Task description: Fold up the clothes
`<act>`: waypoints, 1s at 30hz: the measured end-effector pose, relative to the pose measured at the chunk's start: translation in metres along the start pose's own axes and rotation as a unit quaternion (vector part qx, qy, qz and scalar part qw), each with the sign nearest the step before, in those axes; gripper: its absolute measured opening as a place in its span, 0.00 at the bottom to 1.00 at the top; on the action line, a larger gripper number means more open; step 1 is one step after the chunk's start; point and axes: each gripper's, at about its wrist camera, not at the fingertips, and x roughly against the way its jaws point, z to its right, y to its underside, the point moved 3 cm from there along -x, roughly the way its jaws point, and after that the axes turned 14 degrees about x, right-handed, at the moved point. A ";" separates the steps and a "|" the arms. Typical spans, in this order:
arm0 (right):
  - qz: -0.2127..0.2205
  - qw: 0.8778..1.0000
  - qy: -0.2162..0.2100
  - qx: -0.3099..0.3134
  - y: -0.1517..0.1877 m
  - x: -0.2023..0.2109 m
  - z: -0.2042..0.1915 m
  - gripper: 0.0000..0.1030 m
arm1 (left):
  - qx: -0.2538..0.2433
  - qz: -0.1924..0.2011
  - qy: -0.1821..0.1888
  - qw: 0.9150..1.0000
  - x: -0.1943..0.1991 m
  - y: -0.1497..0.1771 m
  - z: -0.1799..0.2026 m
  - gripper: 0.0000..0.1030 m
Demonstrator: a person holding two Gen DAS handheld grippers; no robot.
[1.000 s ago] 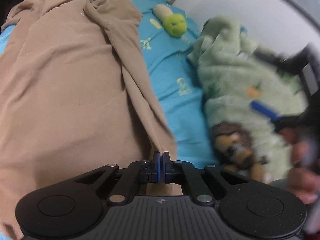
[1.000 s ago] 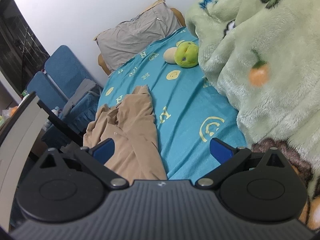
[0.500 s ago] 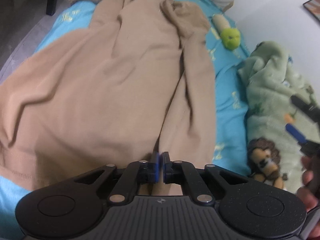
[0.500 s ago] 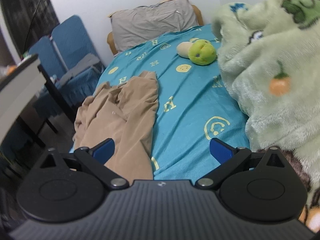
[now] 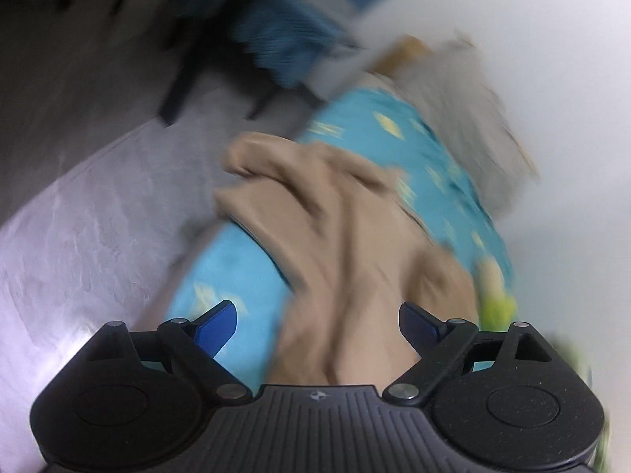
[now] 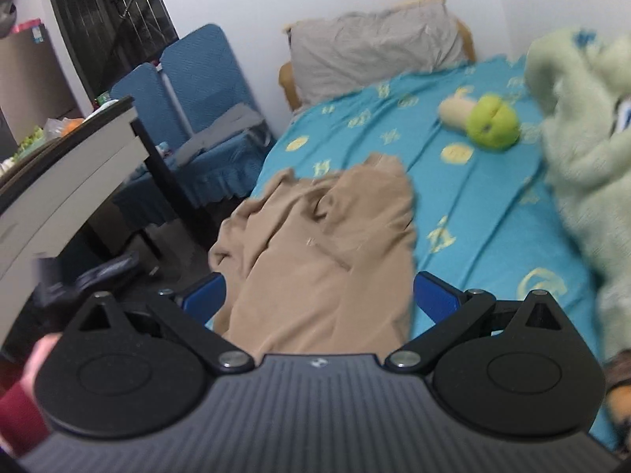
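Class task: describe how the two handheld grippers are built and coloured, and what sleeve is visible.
Both the left gripper and right gripper have black ribbed bodies, round black side discs, silver bolts, black linkage arms and blue fingers. A dark red sleeve shows.

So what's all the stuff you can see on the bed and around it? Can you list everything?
tan garment: one, tan, crumpled on the near left part of the bed, hanging a bit over its edge
bed sheet: one, turquoise with yellow marks, covering the bed
pillow: one, grey, at the head of the bed
plush toy: one, green and cream, on the sheet near the blanket
fleece blanket: one, pale green, heaped on the right side
chairs: two, blue, left of the bed
desk: one, white top, far left
hand: one, with a red sleeve, bottom left corner
left claw: one, black with blue pads, jaws opening, pads not pressing the garment
right claw: one, black with blue pads, open over the garment
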 end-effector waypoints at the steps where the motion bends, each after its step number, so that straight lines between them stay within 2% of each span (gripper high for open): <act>1: -0.008 1.000 -0.001 -0.002 0.003 -0.007 0.002 1.00 | 0.030 0.006 -0.007 1.000 -0.018 -0.013 -0.010 0.88; 4: -0.027 1.000 0.002 -0.005 0.010 -0.025 0.007 1.00 | 0.104 0.010 -0.009 0.995 -0.064 -0.040 -0.044 0.86; 9: -0.045 0.998 0.005 -0.045 0.014 -0.048 0.017 1.00 | 0.188 0.021 0.039 0.981 -0.102 -0.070 -0.079 0.84; 11: -0.049 0.998 0.003 -0.048 0.016 -0.055 0.016 1.00 | 0.192 0.025 0.050 0.980 -0.111 -0.078 -0.080 0.79; 12: -0.052 0.998 0.004 -0.046 0.017 -0.059 0.015 1.00 | 0.190 0.026 0.054 0.980 -0.116 -0.081 -0.079 0.73; 13: -0.057 0.998 0.007 -0.039 0.018 -0.061 0.014 1.00 | 0.188 0.028 0.058 0.980 -0.121 -0.084 -0.077 0.63; 14: -0.061 0.998 0.010 -0.033 0.019 -0.064 0.013 1.00 | 0.177 0.031 0.057 0.982 -0.124 -0.087 -0.074 0.56; 16: -0.055 0.998 0.011 -0.024 0.019 -0.063 0.010 1.00 | 0.127 0.040 0.044 0.990 -0.124 -0.090 -0.059 0.17; 17: -0.049 0.999 0.010 -0.019 0.018 -0.062 0.008 1.00 | 0.101 0.045 0.037 0.993 -0.124 -0.091 -0.052 0.11; 20: -0.017 1.000 0.022 0.006 0.013 -0.052 0.002 1.00 | 0.006 0.072 0.018 0.997 -0.108 -0.091 -0.023 0.07; 23: 0.018 0.998 0.044 0.043 0.008 -0.039 -0.005 1.00 | -0.072 0.108 0.029 0.991 -0.076 -0.086 0.011 0.06; 26: 0.046 0.995 0.047 0.073 0.004 -0.028 -0.013 1.00 | -0.159 0.130 0.049 0.977 -0.042 -0.067 0.055 0.06; 30: 0.047 0.995 0.053 0.071 0.002 -0.020 -0.012 1.00 | -0.266 0.145 0.080 0.950 -0.005 -0.033 0.118 0.05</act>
